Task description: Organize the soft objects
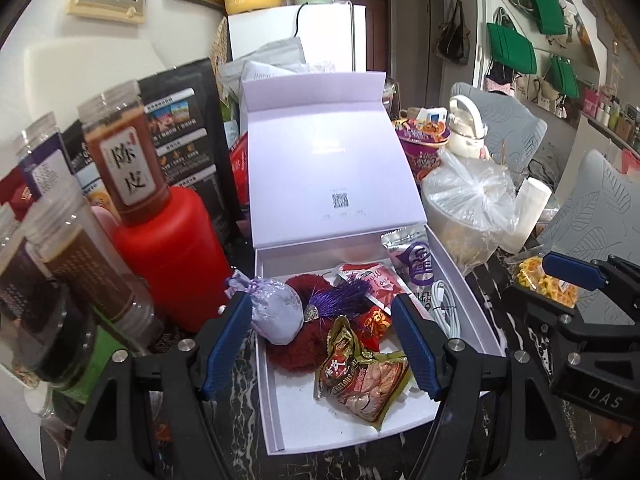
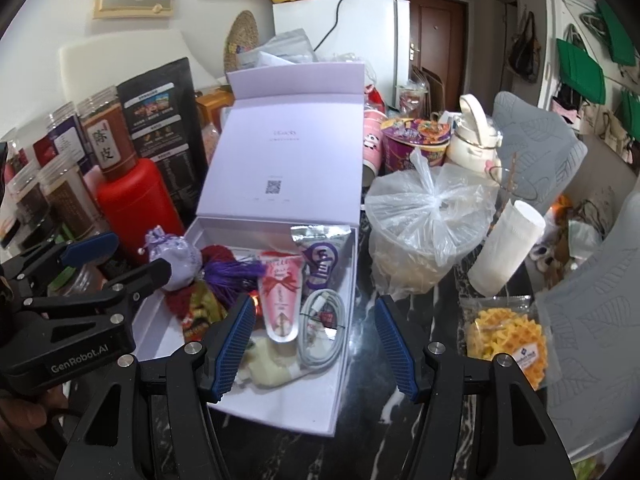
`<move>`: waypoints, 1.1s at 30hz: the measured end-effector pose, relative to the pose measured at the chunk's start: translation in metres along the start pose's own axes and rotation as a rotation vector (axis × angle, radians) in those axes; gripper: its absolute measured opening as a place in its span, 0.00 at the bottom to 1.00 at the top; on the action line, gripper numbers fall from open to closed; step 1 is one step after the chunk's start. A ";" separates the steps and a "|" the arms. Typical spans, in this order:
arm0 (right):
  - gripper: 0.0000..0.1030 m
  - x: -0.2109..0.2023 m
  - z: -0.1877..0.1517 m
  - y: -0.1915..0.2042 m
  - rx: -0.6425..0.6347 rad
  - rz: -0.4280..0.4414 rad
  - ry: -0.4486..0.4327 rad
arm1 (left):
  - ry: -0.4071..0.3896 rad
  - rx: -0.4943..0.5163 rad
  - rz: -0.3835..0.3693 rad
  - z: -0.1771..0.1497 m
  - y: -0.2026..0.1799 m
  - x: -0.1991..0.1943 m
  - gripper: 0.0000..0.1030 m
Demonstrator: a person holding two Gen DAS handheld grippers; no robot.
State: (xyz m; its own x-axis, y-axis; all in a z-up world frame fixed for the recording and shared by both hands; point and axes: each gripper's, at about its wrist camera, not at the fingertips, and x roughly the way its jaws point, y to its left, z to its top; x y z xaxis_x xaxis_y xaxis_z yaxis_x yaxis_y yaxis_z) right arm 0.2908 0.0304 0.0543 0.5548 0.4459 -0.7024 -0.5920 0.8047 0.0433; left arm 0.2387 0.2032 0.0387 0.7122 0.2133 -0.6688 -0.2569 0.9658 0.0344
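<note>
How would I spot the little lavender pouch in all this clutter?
Find the open white box in the middle of the table, just right of the big red bottle. The lavender pouch sits at the box's left edge, against a dark red fluffy ball. It alone is pale, silky cloth, gathered at the neck.

Black claw [image 1: 322, 344] frames, ribbed blue pads [image 1: 228, 344] (silver screws), white lettering

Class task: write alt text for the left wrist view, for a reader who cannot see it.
An open white box holds a lilac pouch, purple tassel, snack packets and a cable. The left gripper hovers open above it; jars stand left.
</note>
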 end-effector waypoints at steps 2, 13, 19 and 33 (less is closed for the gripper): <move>0.60 -0.009 -0.001 0.003 -0.006 0.001 -0.014 | -0.017 -0.001 -0.001 0.001 0.001 -0.011 0.70; 0.61 -0.072 -0.003 0.019 -0.031 -0.003 -0.124 | -0.118 0.009 -0.013 0.001 0.000 -0.077 0.70; 0.65 -0.113 -0.010 0.030 -0.046 0.000 -0.203 | -0.175 0.006 -0.013 -0.008 0.002 -0.115 0.75; 0.80 -0.176 -0.063 0.051 -0.052 -0.012 -0.306 | -0.246 0.017 0.016 -0.062 0.002 -0.181 0.96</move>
State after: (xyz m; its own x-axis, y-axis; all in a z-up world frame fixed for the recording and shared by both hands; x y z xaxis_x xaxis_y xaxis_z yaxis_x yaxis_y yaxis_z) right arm 0.1256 -0.0316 0.1357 0.7073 0.5400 -0.4561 -0.6093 0.7929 -0.0061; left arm 0.0691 0.1572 0.1140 0.8463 0.2563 -0.4669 -0.2603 0.9638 0.0574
